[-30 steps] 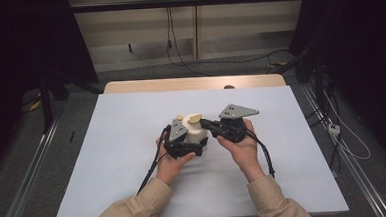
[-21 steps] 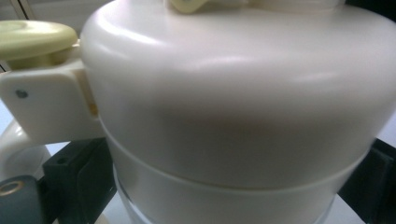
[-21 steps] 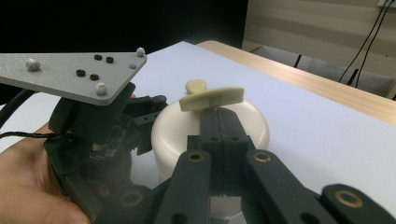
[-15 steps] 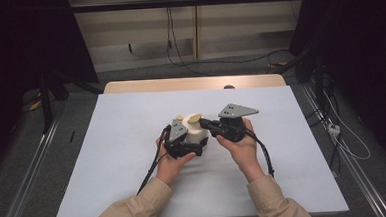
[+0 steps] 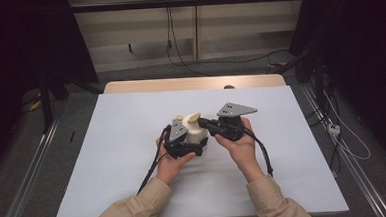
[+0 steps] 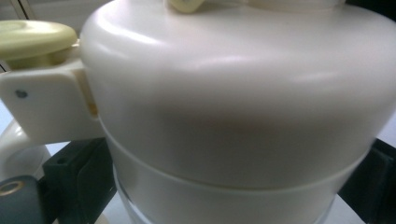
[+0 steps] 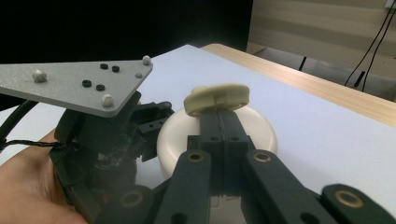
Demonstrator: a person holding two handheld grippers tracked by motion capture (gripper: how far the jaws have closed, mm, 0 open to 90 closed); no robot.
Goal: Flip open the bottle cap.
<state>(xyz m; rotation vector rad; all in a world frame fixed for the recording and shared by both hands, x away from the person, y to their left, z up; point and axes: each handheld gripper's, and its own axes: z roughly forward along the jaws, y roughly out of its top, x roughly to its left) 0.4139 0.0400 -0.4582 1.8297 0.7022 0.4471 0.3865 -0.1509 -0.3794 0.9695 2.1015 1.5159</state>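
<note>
Jaws of my right gripper [image 7: 219,114] were pinched flat on the yellow lid [image 7: 217,99] atop the cream jug [image 5: 197,134] at mid-table, my left gripper [image 5: 182,139] clamping its body, so I judged a straight, slow lift best.

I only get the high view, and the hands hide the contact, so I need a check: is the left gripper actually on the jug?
Observer: Yes. The left gripper has a black jaw against each side of the white jug.
Operator: And the right gripper?
Observer: The right gripper has its jaws pressed together at the rim of the pale yellow lid.
Operator: Where's the handle?
Observer: In the left gripper view the handle juts out left, with a pale yellow button on top.
</note>
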